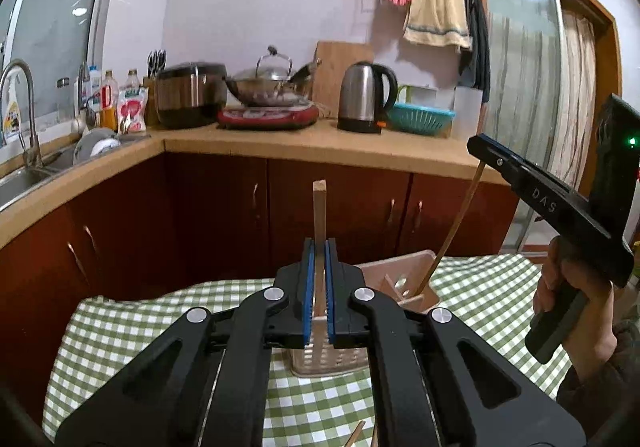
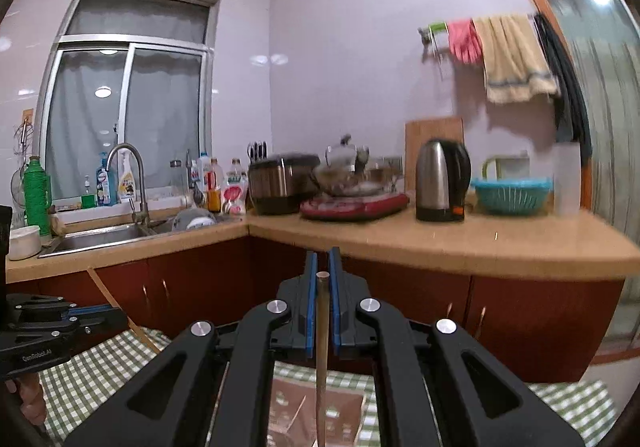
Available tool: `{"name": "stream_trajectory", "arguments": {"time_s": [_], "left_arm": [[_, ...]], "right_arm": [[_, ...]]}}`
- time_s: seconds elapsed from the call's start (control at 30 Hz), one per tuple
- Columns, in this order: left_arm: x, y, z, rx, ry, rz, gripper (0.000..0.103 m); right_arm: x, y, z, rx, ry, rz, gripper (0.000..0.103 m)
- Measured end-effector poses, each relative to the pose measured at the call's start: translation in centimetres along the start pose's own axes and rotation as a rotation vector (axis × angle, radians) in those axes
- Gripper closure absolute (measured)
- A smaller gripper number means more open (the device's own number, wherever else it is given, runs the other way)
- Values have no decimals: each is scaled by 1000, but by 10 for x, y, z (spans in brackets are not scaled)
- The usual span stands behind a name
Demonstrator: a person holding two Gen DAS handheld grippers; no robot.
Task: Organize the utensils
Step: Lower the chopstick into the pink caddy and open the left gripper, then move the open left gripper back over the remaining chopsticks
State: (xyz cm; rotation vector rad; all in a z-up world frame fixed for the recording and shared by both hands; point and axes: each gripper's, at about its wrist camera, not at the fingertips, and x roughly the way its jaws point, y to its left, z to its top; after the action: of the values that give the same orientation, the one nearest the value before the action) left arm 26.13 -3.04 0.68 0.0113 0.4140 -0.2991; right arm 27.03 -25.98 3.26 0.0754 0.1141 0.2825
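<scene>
My left gripper (image 1: 319, 247) is shut on a wooden chopstick (image 1: 319, 211) that stands upright over the beige utensil holder (image 1: 404, 283) on the green checked tablecloth (image 1: 128, 327). My right gripper (image 2: 323, 259) is shut on a second chopstick (image 2: 322, 327), whose lower end hangs over the holder (image 2: 316, 419). In the left wrist view the right gripper (image 1: 486, 149) is at the upper right, with its chopstick (image 1: 456, 223) slanting down into the holder. In the right wrist view the left gripper (image 2: 104, 313) is at the lower left with its chopstick (image 2: 116, 305).
A counter (image 1: 360, 147) runs behind the table with a kettle (image 1: 366, 97), wok (image 1: 268, 87), rice cooker (image 1: 190, 95), teal basket (image 1: 420, 119) and sink (image 1: 24, 175). Red cabinets (image 1: 224, 207) lie below. More chopsticks (image 1: 356, 433) lie on the cloth near me.
</scene>
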Motion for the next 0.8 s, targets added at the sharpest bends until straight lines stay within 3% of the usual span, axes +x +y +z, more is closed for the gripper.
{"name": "stream_trajectory", "arguments": {"time_s": [0.03, 0.1, 0.17, 0.2, 0.23, 0.3, 0.6, 0.8], "left_arm": [[3, 1, -2, -4, 11, -1, 90], [10, 4, -7, -17, 38, -4, 67], [11, 5, -12, -23, 41, 9, 57], [10, 6, -14, -21, 40, 15, 55], [9, 6, -15, -18, 40, 21, 53], [2, 7, -17, -19, 29, 37, 44], [-45, 9, -41, -17, -1, 96, 28], [-72, 15, -75, -51, 24, 123, 27]], "right_arm": [[3, -1, -6, 5, 16, -7, 96], [5, -2, -13, 14, 40, -10, 96], [6, -3, -17, 20, 59, -12, 83], [3, -3, -19, 20, 61, -17, 66], [0, -3, -18, 19, 58, -21, 57], [-9, -1, -18, 5, 58, -33, 56], [-72, -2, -17, 4, 56, -100, 46], [-123, 8, -50, 8, 98, -163, 46]]}}
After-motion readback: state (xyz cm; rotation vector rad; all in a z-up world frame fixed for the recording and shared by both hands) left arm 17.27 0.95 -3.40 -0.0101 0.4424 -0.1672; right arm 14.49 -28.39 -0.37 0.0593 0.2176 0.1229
